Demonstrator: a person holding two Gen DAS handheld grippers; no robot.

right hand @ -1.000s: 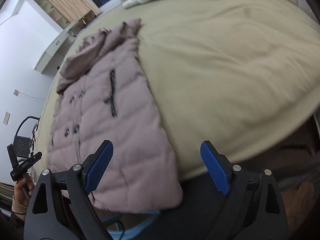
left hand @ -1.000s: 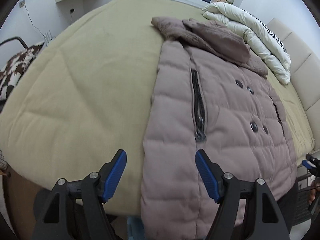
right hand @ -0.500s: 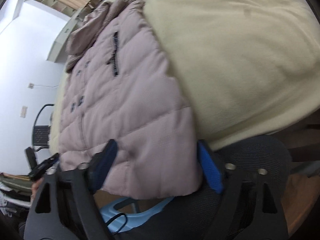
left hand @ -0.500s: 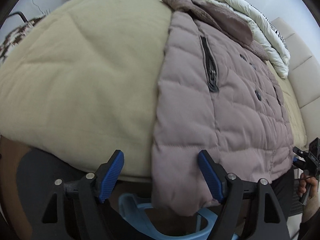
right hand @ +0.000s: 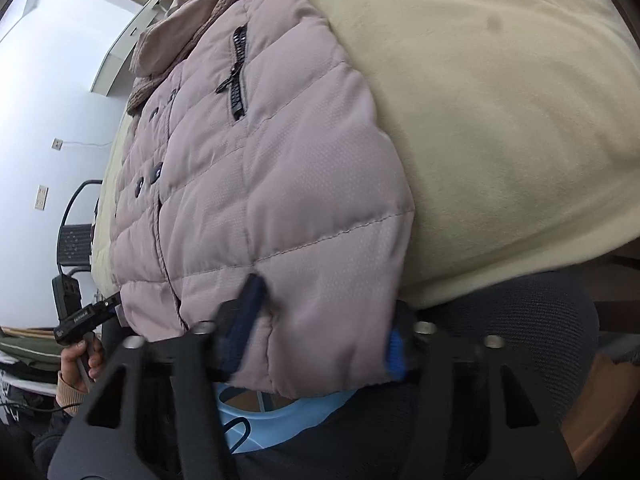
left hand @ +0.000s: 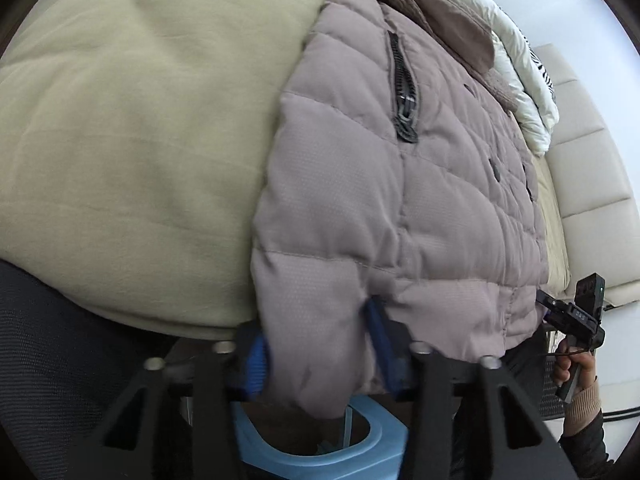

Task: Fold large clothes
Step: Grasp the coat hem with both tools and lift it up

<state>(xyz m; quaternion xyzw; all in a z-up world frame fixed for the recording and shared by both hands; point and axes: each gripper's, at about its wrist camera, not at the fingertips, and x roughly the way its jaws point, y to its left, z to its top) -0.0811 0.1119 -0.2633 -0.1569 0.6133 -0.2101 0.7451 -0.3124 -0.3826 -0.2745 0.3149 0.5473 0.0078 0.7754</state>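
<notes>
Both sets of jaws are closing in on the hem of the puffy mauve jacket [left hand: 400, 184]: the left gripper [left hand: 320, 356] has its blue pads either side of one bottom corner, the right gripper [right hand: 316, 340] straddles the other, though I cannot tell whether either is fully clamped on the fabric. That hem hangs over the near edge of the bed [left hand: 132, 128], above a light blue plastic stool [left hand: 320, 456]. Further along, the jacket lies flat, buttoned front up, on the beige blanket, zip pockets showing. At the far end sits its brown collar [left hand: 444, 12], with a white duvet [left hand: 524, 92] bundled beyond by the padded headboard [left hand: 588, 168].
</notes>
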